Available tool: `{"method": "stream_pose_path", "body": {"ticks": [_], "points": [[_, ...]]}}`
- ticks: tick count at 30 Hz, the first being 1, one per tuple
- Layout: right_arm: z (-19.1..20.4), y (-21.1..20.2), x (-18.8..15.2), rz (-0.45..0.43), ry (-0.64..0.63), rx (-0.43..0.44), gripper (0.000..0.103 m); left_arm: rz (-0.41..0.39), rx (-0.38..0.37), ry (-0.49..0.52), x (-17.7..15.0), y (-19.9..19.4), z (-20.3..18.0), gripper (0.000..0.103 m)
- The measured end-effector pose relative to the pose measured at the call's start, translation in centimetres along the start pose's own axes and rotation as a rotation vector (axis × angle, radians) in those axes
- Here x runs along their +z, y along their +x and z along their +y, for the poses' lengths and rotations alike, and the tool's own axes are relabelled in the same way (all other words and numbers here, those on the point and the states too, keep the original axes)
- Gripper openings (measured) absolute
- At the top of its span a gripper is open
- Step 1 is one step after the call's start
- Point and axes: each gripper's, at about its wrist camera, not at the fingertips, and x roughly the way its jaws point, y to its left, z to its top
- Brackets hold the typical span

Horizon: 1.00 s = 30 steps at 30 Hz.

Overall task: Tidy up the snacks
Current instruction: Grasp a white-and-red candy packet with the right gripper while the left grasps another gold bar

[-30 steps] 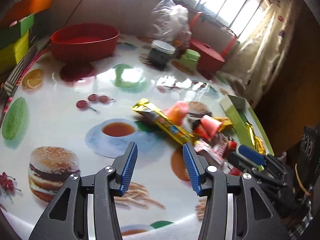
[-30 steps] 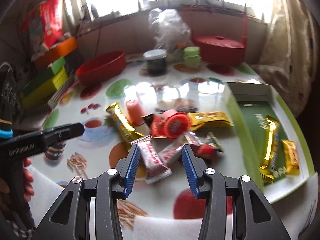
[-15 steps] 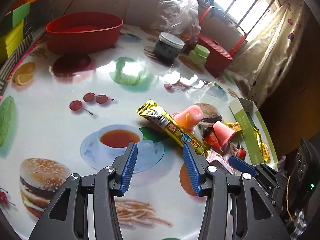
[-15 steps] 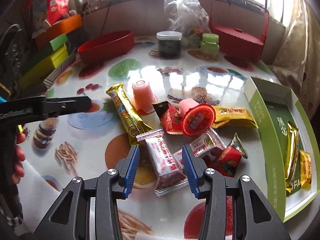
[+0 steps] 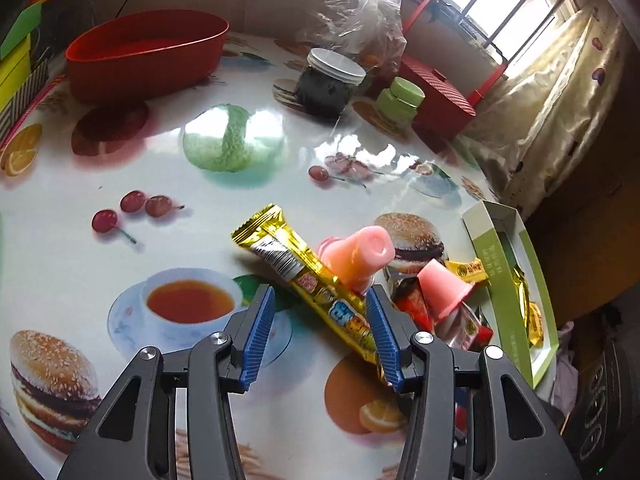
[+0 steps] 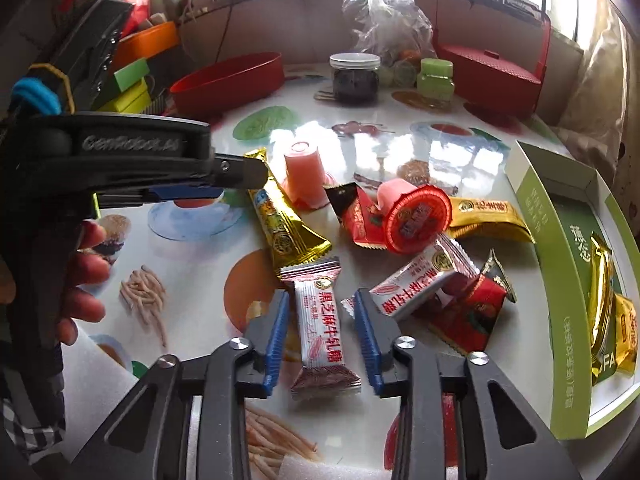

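Snacks lie in a heap on the printed table. My left gripper (image 5: 318, 334) is open, its fingers on either side of a long gold bar (image 5: 308, 280), which also shows in the right wrist view (image 6: 280, 224). My right gripper (image 6: 320, 336) is open around a white and pink nougat packet (image 6: 322, 332). Pink jelly cups (image 5: 360, 256) (image 6: 304, 172), a red-lidded jelly cup (image 6: 416, 220), red packets (image 6: 464, 312) and a gold packet (image 6: 488, 216) lie close by. A green box (image 6: 560, 240) on the right holds gold packets (image 6: 604, 284).
A red bowl (image 5: 144, 56), a dark jar (image 5: 330, 84), a small green jar (image 5: 400, 102), a red basket (image 6: 492, 68) and a plastic bag (image 6: 384, 16) stand at the back. Coloured boxes (image 6: 132, 84) are stacked at the left edge.
Both grippers have moved forward and down toward the heap. The left one now straddles the gold bar and the right one straddles the nougat packet. Both stay open.
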Motion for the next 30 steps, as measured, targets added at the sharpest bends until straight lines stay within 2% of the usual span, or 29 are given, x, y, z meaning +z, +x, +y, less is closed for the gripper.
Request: {"method": "stream_pose_path", "body": {"ticks": [6,17,25,30], "points": [[-0.4,-0.3,-0.7,-0.003,0.019,0.019,0.019,0.034,0.058,0.010,0.0,1.7,-0.9,0.049],[-1.6,-1.7,-1.2,-0.040,0.068,0.013,0.018,0.054,0.102,0.049,-0.1,2.7,-2.9,0.049],[-1.9,-2.0,-1.4,-0.054,0.084,0.022,0.018,0.076,0.220,0.142,-0.5,2.8,-3.6,0.049],[-2.0,-2.3,-1.7,-0.059,0.093,0.022,0.018,0.054,0.272,0.169,-1.3,2.0,-2.8,0.049]]}}
